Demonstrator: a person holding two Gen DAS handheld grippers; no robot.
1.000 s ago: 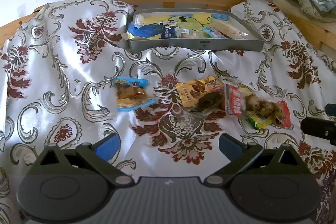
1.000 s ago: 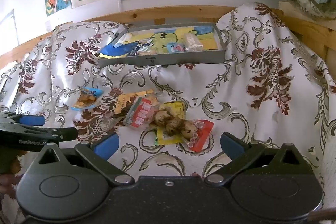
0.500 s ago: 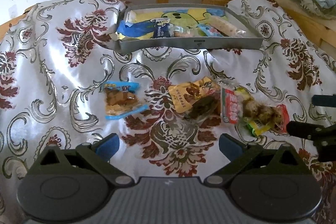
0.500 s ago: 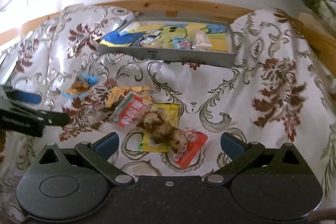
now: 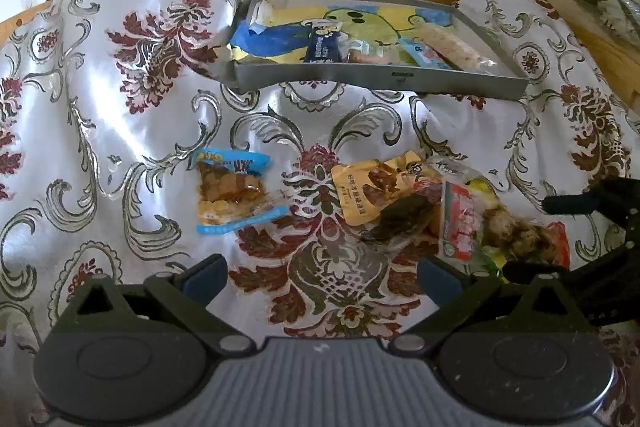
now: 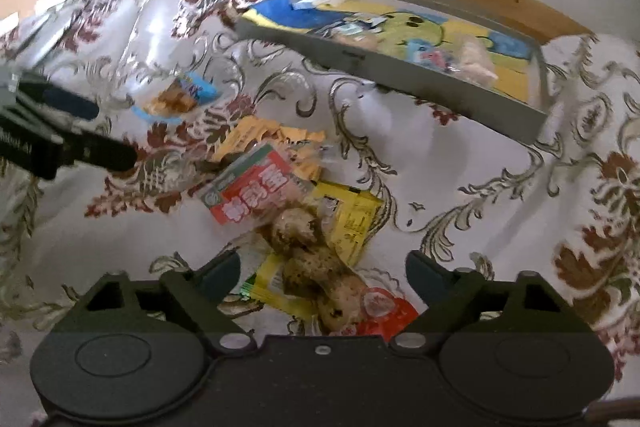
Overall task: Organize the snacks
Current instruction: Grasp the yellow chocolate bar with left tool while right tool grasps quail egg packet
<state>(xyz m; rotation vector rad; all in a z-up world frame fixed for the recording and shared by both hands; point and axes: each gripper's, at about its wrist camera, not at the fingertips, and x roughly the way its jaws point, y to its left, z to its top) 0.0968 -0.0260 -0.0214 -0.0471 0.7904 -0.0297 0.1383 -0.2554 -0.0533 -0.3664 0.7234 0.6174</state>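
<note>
Left gripper (image 5: 322, 273) jaws apart above floral cloth (image 5: 120, 115). Right gripper (image 6: 322, 267) jaws apart, straddling red-and-clear meatball snack packet (image 6: 320, 259). Grey metal tray (image 5: 380, 81) beyond.

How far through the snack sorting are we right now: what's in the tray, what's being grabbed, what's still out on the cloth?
Done: several packets already lie in the grey tray. In hand: nothing yet; the right tool is open, straddling the red-ended packet of brown balls; the left tool is open and empty. Left: the blue packet, the orange packet, the yellow packet and that red one.
</note>
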